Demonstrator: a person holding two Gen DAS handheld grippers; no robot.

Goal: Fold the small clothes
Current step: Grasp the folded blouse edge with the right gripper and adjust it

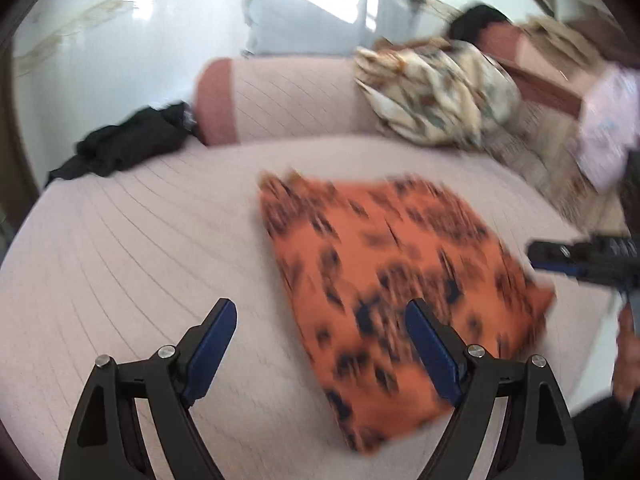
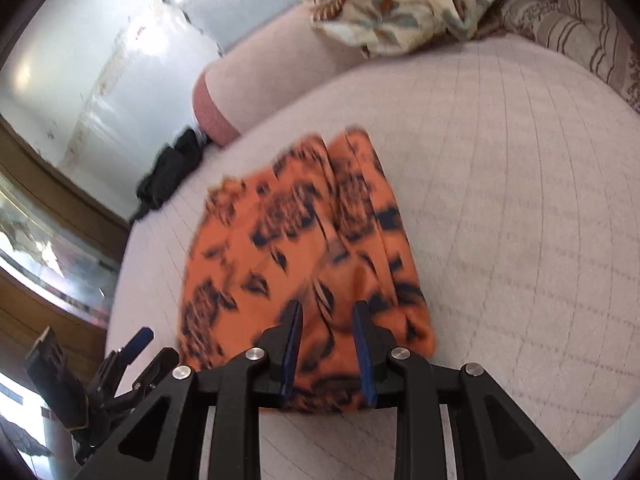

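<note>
Folded cloth on the bed; we judge a further fold or a tidy-up is in hand.

The bed bears the orange cloth, lying flat and already doubled, its thick folded edge on the far right. It sits directly ahead of and under the right gripper, whose jaws stand narrowly apart with nothing pinched. The left gripper hangs wide open and empty, the cloth's near corner just right of its gap. We advise pinching all layers together at the corners and keeping the edges aligned.
</note>
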